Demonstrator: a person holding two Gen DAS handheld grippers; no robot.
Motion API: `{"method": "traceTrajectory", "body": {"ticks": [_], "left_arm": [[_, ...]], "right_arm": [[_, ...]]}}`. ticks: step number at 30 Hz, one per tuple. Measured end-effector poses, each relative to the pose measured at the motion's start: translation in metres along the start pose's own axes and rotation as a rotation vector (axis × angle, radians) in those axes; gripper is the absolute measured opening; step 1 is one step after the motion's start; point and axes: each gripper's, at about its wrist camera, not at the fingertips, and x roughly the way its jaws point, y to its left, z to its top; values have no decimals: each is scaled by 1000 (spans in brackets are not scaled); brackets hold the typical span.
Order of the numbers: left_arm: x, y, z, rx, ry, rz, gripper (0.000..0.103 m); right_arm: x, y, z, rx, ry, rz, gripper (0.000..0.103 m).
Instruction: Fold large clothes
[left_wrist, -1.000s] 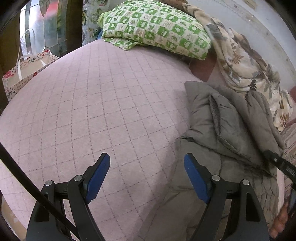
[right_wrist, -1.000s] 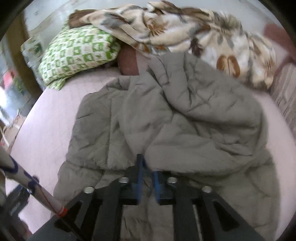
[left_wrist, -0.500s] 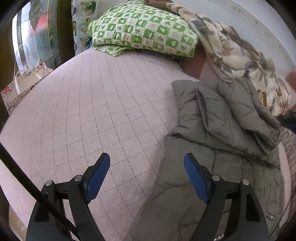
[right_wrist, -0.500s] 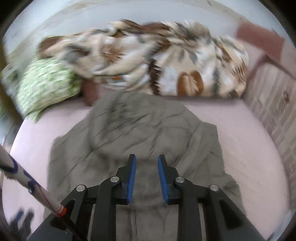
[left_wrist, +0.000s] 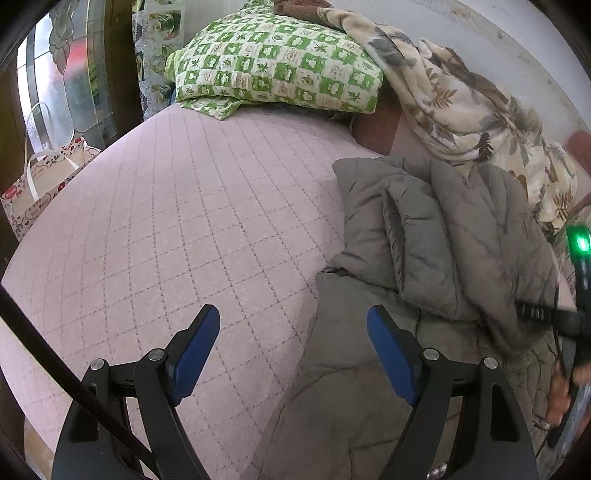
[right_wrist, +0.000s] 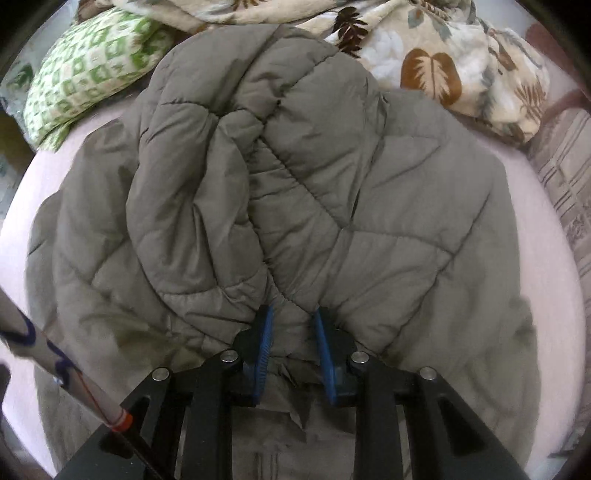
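Here the right gripper (right_wrist: 293, 345) has a bunched fold of the gray puffy coat (right_wrist: 280, 206) squeezed between its blue pads, while the left gripper (left_wrist: 293, 354) hangs wide apart and empty over the coat's left edge, with bare pink bed cover (left_wrist: 177, 221) ahead.

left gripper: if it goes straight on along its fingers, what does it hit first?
Probably the pink quilted bedspread, right at the near edge of the grey padded jacket. The left gripper is open and empty; its right finger already overlaps the jacket, so depth is uncertain.
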Motion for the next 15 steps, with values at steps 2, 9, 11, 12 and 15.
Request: {"method": "traceTrajectory", "body": {"ticks": [2,9,11,12,15], "left_arm": [[-3,1,-1,-5,-6,3,81],[-17,4,0,-21,-35,0,81],[-20,3,1,-33,-45,12,81],[-20,3,0,-40,-43,12,81],[-18,-1,-1,-42,-35,18,81]], "right_arm": [[-2,0,-12,-1,16,22,26],[2,-8,-34,8,20,50,26],[6,-8,-33,-1,12,35,26],[7,-7,-33,5,5,28,26],[5,-3,-39,13,-30,3,26]]}}
